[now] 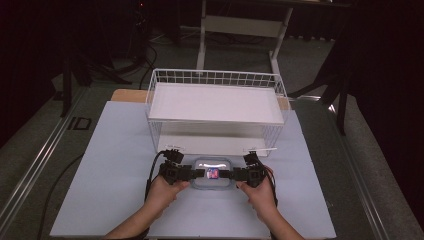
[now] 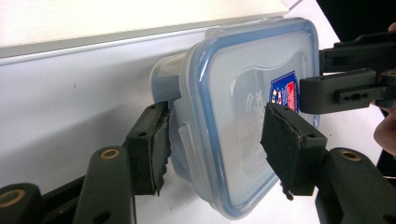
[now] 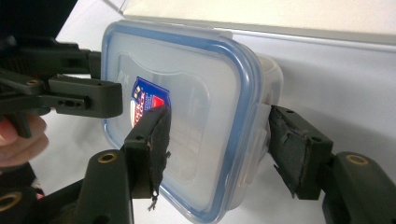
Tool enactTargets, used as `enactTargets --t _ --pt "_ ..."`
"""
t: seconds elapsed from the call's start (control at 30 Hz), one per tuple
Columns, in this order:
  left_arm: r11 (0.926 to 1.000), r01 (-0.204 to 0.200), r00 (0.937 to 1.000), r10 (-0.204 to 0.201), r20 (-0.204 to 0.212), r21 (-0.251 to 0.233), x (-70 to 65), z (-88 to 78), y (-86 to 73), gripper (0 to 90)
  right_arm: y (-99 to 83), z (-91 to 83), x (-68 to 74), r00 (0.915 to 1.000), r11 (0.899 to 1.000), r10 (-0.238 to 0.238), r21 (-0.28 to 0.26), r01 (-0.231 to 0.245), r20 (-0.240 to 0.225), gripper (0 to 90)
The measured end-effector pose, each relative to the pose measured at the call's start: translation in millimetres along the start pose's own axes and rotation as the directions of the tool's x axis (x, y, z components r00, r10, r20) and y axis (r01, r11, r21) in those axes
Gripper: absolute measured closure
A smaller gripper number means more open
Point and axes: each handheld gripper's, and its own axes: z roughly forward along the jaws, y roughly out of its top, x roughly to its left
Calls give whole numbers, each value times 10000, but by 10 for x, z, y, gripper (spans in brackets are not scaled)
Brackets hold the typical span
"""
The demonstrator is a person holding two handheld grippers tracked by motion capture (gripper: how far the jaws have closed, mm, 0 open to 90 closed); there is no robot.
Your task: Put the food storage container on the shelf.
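Note:
A clear plastic container (image 1: 212,174) with a blue-rimmed snap lid and a red and blue label lies on the pale table sheet, just in front of the wire basket. My left gripper (image 1: 199,173) holds its left end and my right gripper (image 1: 228,174) its right end. In the left gripper view the container (image 2: 247,107) sits between my jaws (image 2: 219,144), one pad on the lid and one against the side latch. The right gripper view mirrors this: my gripper (image 3: 219,144) clamps the container (image 3: 205,93) across lid and latch. Each view also shows the other gripper (image 2: 348,86) (image 3: 70,93) at the far end.
A white wire basket (image 1: 216,78) with a white board on top stands directly behind the container, its lower shelf open toward me. The pale sheet (image 1: 110,175) covers the table to both sides. Cables trail from the left gripper over the sheet's near edge.

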Motion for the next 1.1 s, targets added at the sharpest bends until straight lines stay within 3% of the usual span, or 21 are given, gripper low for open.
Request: enactTargets --t 0.07,0.4,0.57,0.7,0.9,1.1 --pt "9997 -241 9995 240 -199 -38 -43 -18 -27 441 -46 -18 43 9987 9987 -471 -195 475 168 401" --pt "9990 -277 9990 264 -359 -354 -95 -31 -76 443 -70 -53 105 9945 9945 -933 -427 953 472 401" --pt "9916 -778 9967 747 -331 -1032 -159 -108 67 442 31 -181 183 9857 9841 -1471 -885 1542 822 400" --pt "9879 -716 9973 687 -254 -1376 -159 -129 188 442 158 -250 219 9781 9743 -1796 -1187 1917 1052 401" --pt "9782 -1062 9941 1008 -390 -1784 -145 -68 287 442 295 -269 135 9756 9657 -1880 -1599 2047 1136 400" --pt "9805 -848 9960 784 -432 -1772 -44 65 336 442 365 -160 5 9749 9649 -1883 -1625 2062 1188 397"
